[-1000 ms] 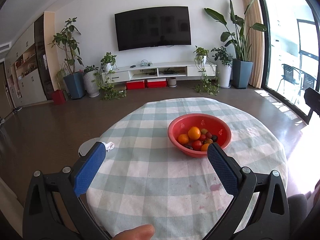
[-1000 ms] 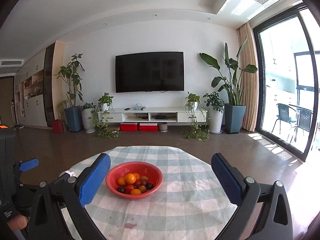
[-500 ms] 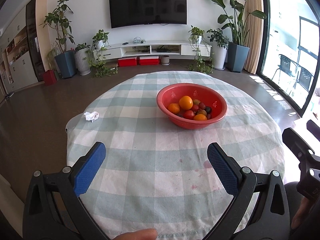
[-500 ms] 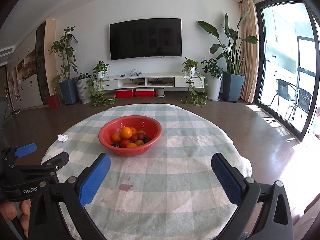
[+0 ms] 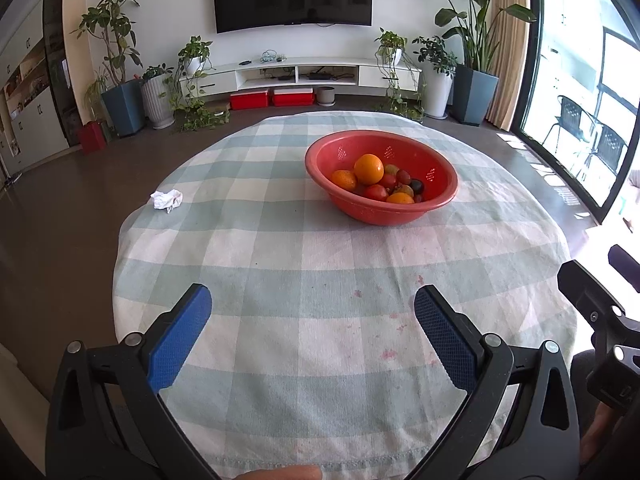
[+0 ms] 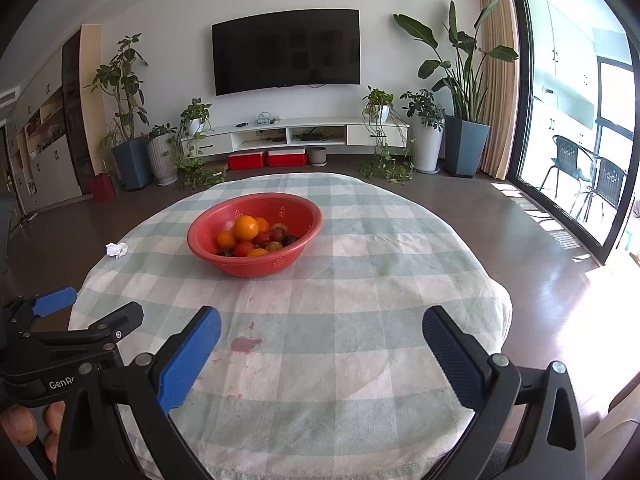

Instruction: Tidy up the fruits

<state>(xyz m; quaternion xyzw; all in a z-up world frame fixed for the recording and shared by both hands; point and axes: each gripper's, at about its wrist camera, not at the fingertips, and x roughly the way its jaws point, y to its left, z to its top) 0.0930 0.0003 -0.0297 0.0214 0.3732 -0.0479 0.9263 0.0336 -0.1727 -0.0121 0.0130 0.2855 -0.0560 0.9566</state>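
Two grippers, both w/ jaws spread wide and empty, hover over the near edge of the checked tablecloth. Left gripper and right gripper are well apart from the red bowl, which sits toward the far side of the table, holding the fruit: a large orange on top, smaller oranges, red and dark small fruits, approx. a dozen, though the pile hides some.

Risks, as I judge them: the orange is perched on the heap, so a pinch off-centre could roll it out; the light bowl may slide or tip if a finger hooks its rim; soft small fruit could be squashed.

Left wrist view shows the crumpled tissue clearly and the other tool's black frame at right. Right wrist view shows the person's fingers gripping the left tool.
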